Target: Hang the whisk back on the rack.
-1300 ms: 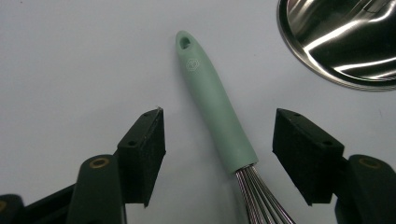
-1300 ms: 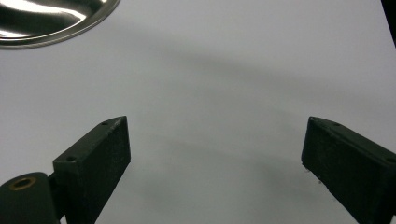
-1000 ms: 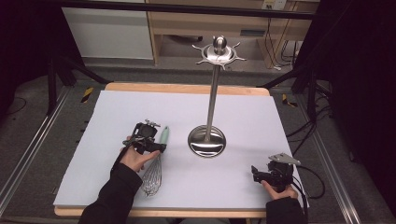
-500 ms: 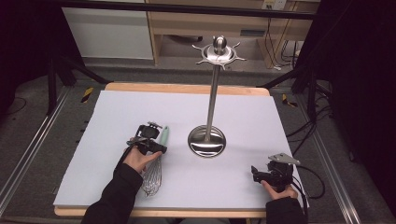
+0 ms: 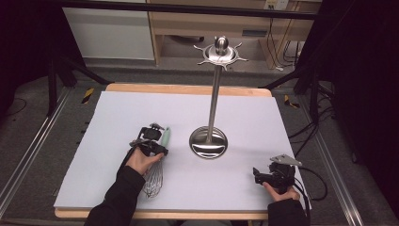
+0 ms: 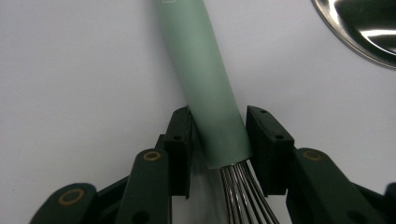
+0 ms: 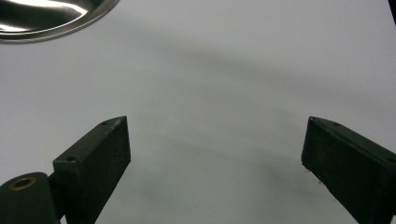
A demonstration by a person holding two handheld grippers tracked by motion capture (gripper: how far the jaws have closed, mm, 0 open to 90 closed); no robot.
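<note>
left gripper (image 6: 218, 140): jaws just closing on whisk (image 6: 205, 88) handle, seemingly touching | right gripper (image 7: 215, 158): wide, empty | next: lift toward stand (image 5: 209, 141)

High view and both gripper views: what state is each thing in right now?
Whisk: lying flat on the white mat, green handle between the left jaws.
Left gripper: jaws have just been closing, pads at or nearly on the handle.
Right gripper: jaws wide open, nothing between them.
Steel stand: upright, hooks bare.
</note>
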